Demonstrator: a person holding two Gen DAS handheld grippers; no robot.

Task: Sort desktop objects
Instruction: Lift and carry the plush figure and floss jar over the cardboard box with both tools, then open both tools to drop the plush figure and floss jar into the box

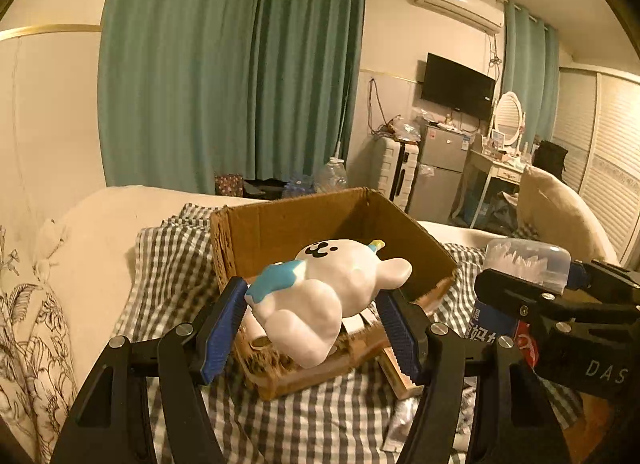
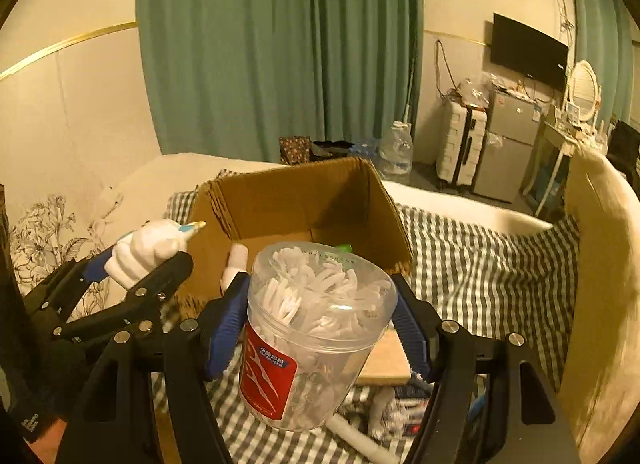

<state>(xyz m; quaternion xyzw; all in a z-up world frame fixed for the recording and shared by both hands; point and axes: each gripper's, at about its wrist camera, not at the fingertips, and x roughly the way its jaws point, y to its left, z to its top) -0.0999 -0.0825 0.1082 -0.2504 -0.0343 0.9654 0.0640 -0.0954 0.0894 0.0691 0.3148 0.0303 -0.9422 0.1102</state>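
— Left side?
— Left gripper (image 1: 312,320) clamped on the white toy figure (image 1: 328,292), blue pads (image 1: 222,332) pressed against both flanks, jaws held fairly wide by its bulk. Held tilted, face up and away, above the near edge of the cardboard box (image 1: 332,223).

— And right?
— Right gripper (image 2: 320,324) closed around the clear floss-pick jar (image 2: 312,332), pads (image 2: 226,330) touching its wall on either side, red label toward the camera. Also lifted, just short of the box's near wall.

— Room for moving?
— Box (image 2: 304,199) open on top, flaps standing up at far left and far right; brown floor mostly bare in the right view, only a small green scrap (image 2: 344,248) at the far end. Checked cloth (image 2: 480,260) spread flat to the right of the box, up to a cream cushion (image 2: 600,264) that walls off that side. To the left, a cream pillow (image 1: 92,248) close by.

— Anything seen from one side only?
— From the left camera: jar (image 1: 528,264) and right gripper (image 1: 560,304) near right, beside the toy, apart from it. From the right camera: toy (image 2: 148,248) gripped at near left, plus packets and a white tube (image 2: 360,440) on the cloth under the jar. Box's ragged near edge plain only in the left view.
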